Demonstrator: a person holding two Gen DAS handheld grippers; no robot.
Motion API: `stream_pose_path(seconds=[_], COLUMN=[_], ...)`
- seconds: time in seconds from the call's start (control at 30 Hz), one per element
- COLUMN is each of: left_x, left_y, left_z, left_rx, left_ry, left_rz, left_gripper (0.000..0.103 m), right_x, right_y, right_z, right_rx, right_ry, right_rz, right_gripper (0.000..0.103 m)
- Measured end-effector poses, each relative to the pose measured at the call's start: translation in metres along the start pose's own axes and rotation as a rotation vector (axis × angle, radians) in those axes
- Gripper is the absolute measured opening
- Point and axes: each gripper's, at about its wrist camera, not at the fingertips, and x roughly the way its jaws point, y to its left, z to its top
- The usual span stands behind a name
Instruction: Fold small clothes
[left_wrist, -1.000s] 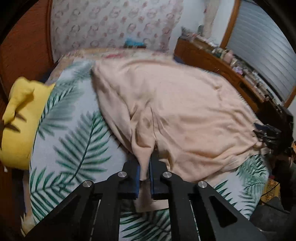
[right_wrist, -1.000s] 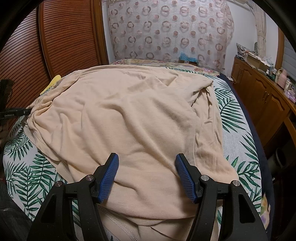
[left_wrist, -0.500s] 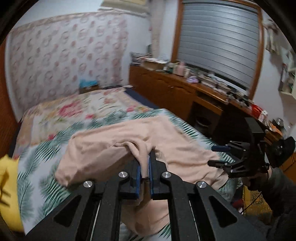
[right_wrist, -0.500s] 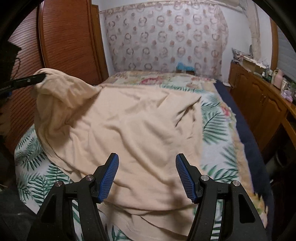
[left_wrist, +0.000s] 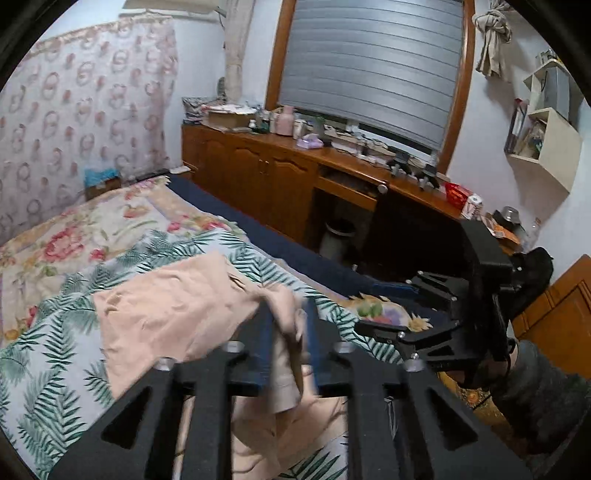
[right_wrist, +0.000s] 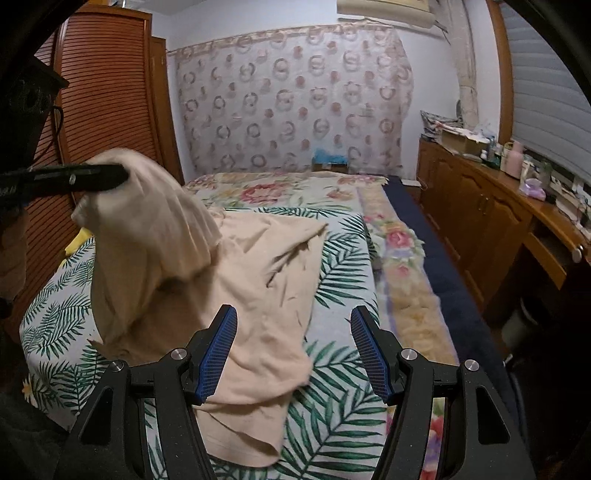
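Observation:
A peach garment (right_wrist: 229, 280) lies on the leaf-print bedspread (right_wrist: 343, 280). My left gripper (left_wrist: 288, 332) holds one bunched edge of it (left_wrist: 284, 325) raised above the bed; the fingers look slightly parted and blurred, with cloth between them. In the right wrist view the left gripper (right_wrist: 107, 177) shows at the upper left with the cloth draped from it. My right gripper (right_wrist: 293, 350) is open and empty, low over the garment's near edge. It also shows at the right of the left wrist view (left_wrist: 406, 306).
A wooden cabinet run (left_wrist: 280, 177) with clutter on top lines the right side of the bed. A slatted wardrobe (right_wrist: 103, 122) stands at the left. A yellow pillow (right_wrist: 79, 240) lies by it. A floral blanket (right_wrist: 295, 188) covers the far bed.
My left gripper has lifted the garment's edge high and carried it across, folding the cloth over itself. Its fingers have parted slightly. The right gripper stays open and has pulled back a little.

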Motion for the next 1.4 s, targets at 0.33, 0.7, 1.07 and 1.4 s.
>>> stream_pose_path(seconds=[0.33,0.7,1.07,1.4], left_x=[-0.011,-0.068,-0.08,-0.074], left_y=[0.062,0.144,0.173,0.184], left_z=[-0.03,-0.087,-0.128,-0.16], left_rx=[-0.088,-0.218,-0.248,-0.286], left_ry=[-0.011,-0.059,-0.038,0.006], left_rz=[0.151,0.391,0.488,0.491], left_gripper=[0.07,0.071,0.071,0.071], right_x=[0.018,0.08,0.151,0.18], right_y=[0.01,0.073,0.14,0.165], right_z=[0.025,0.074,0.109,0.107], right_rx=[-0.031,-0.172,-0.284,-0.372], right_ry=[0.029,0.085,0.203,0.288], right_rz=[0.042,0.192,0.342,0.387], right_gripper=[0.066,0.066,0.066,0.066])
